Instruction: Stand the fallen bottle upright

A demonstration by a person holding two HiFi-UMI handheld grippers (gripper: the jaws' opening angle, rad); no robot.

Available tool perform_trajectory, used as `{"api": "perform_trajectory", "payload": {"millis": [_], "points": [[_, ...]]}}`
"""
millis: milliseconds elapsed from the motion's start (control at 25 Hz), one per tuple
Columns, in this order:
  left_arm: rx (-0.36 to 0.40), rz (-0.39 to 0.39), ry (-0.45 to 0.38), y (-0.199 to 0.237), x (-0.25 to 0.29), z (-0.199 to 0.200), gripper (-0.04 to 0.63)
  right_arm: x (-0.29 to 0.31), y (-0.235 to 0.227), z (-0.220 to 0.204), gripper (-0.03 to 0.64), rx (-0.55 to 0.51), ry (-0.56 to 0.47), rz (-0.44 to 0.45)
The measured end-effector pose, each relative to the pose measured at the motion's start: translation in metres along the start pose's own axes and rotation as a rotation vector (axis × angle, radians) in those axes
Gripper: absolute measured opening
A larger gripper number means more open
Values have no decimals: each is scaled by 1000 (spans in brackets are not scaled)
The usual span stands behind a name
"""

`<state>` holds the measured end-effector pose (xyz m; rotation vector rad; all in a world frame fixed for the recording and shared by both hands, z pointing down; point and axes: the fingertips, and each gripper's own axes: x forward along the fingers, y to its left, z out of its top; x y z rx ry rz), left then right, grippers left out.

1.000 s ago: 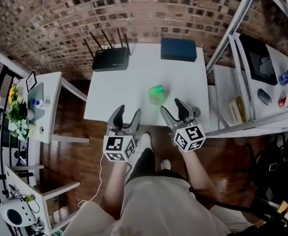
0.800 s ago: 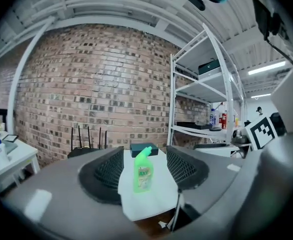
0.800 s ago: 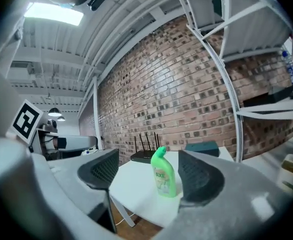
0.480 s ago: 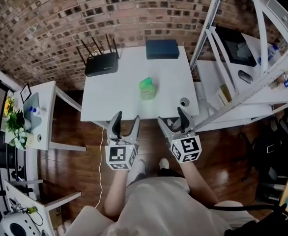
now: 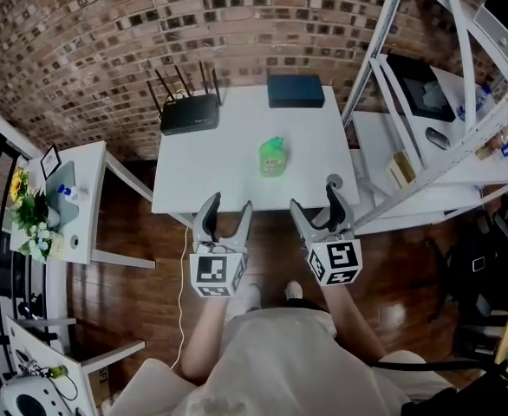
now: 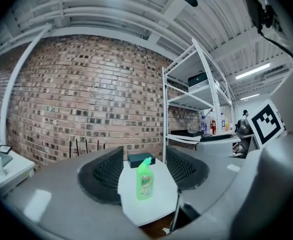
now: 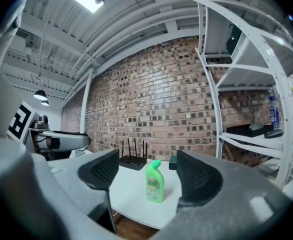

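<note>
1. Bottle point(image 5: 273, 156): bright green, pale label.
2. Table point(image 5: 237, 180): plain white.
3. Router point(image 5: 189, 113) is black, box point(image 5: 296, 90) dark blue.
4. Wall point(image 5: 107, 42): red-brown brick, light mortar grid.
5. Floor point(image 5: 133, 302): glossy brown wood.
6. Left gripper point(image 5: 228, 204) and right gripper point(image 5: 315, 199): grey, cubes with black-and-white square markers.

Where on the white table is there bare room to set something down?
Bare: the left half, between router and near edge, left of the green bottle; also the strip right of the bottle. Crowded: the back edge, with router and blue box.
</note>
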<state>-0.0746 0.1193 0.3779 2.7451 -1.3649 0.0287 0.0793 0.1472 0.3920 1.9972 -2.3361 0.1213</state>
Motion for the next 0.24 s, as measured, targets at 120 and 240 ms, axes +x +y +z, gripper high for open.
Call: {"api": "perform_trajectory", "payload": {"millis": [120, 240], "points": [[15, 4, -11, 3, 2, 5, 276, 2, -5, 3, 345, -16, -2, -22], [21, 11, -15, 5, 5, 7, 276, 4, -7, 7, 344, -40, -2, -34]]}}
